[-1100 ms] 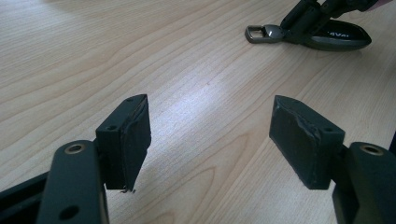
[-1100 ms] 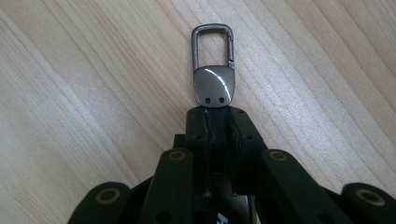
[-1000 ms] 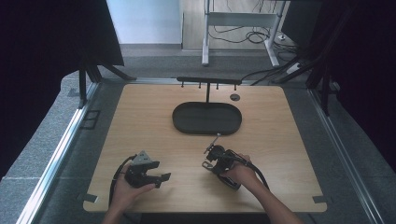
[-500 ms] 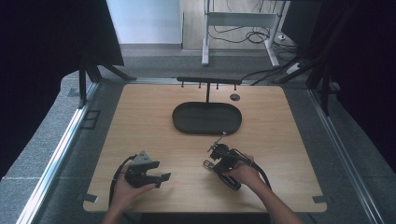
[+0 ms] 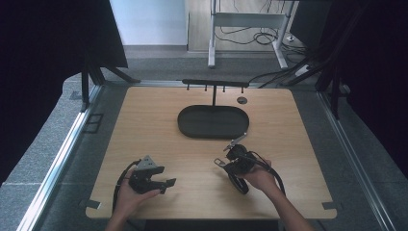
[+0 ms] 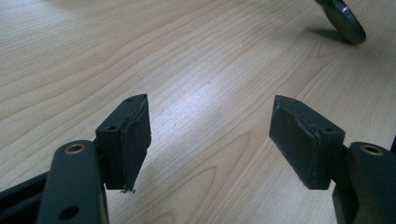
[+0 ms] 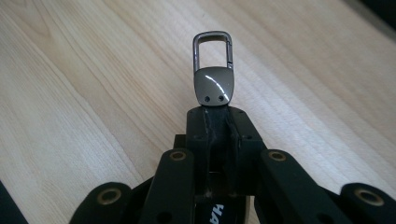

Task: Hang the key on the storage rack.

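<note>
A metal clasp (image 7: 213, 70) is being gripped by the right tongs (image 7: 215, 116), clenched on its lower end above the wooden bench (image 5: 298, 144), near the dark tray (image 5: 211, 121). The left tongs (image 6: 210, 140) are being held released, with nothing between them, low over the bench.

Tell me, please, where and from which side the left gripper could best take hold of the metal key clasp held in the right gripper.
Probably the flat grey plate of the key clasp, pinched across its two broad faces. The right gripper clamps the strap end below, and the thin loop above is better left free. So the open left gripper should come from the clasp's free tip end.
</note>
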A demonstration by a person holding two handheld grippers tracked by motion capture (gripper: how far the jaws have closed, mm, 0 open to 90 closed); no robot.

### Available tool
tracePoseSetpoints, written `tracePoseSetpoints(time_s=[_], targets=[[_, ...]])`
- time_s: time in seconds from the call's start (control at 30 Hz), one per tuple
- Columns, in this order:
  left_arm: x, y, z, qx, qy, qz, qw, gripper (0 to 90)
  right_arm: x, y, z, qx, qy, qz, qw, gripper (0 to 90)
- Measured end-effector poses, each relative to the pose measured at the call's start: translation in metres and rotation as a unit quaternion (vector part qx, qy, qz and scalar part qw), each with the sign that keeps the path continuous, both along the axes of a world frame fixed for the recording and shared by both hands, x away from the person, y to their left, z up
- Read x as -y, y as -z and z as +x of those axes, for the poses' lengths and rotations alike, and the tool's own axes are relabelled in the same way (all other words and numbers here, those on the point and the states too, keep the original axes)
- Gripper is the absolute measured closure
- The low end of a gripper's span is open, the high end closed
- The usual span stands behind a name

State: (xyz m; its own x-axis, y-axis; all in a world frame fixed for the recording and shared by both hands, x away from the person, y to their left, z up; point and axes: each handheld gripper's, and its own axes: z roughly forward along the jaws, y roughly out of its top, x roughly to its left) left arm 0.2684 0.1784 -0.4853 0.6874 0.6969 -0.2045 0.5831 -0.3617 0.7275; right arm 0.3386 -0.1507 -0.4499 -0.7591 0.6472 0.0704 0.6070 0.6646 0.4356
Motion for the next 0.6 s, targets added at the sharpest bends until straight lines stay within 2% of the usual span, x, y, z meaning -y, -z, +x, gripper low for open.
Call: tracePoseSetpoints(time_s=[0.33, 0.6], targets=[[0.001, 0.000, 0.000, 0.001, 0.002, 0.001, 1.0000, 29.9, 0.014, -0.016, -0.003, 0.029, 0.019, 0.036, 0.9988, 80.9], [0.001, 0.000, 0.000, 0.001, 0.002, 0.002, 1.0000, 29.9, 0.023, -0.026, -0.005, 0.055, 0.036, 0.061, 0.9960, 80.9]])
